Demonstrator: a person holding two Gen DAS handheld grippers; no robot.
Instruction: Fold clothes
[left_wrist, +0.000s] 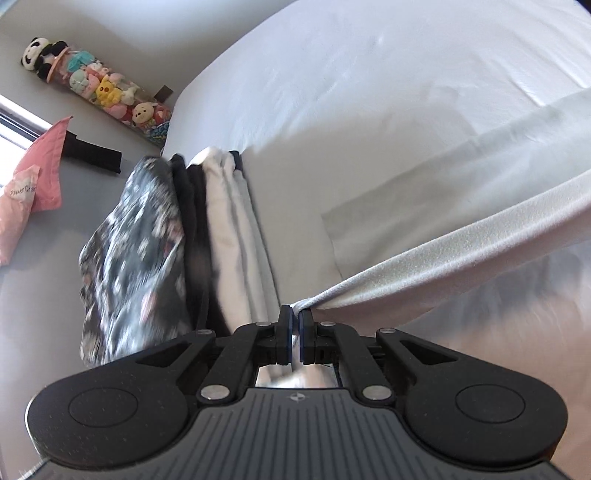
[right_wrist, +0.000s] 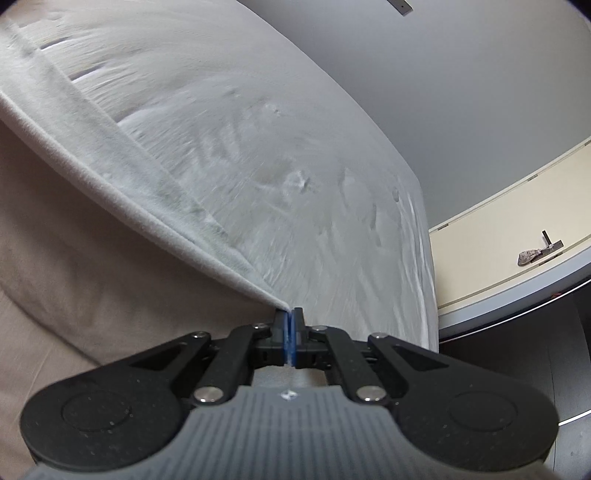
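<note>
My left gripper (left_wrist: 295, 314) is shut on a corner of a white garment (left_wrist: 461, 236), whose edge stretches taut up and to the right above the bed. My right gripper (right_wrist: 289, 314) is shut on another corner of the same white garment (right_wrist: 122, 166), whose edge runs up and to the left. The cloth is lifted off the white bed sheet (left_wrist: 369, 92). A stack of folded clothes (left_wrist: 207, 236), white, black and floral dark pieces, lies on the bed left of my left gripper.
A pink pillow (left_wrist: 33, 184) and a tube of plush toys (left_wrist: 99, 85) lie at the far left by the wall. In the right wrist view the bed's edge (right_wrist: 424, 258) drops to a cream floor (right_wrist: 498, 243) with a small object (right_wrist: 528, 256).
</note>
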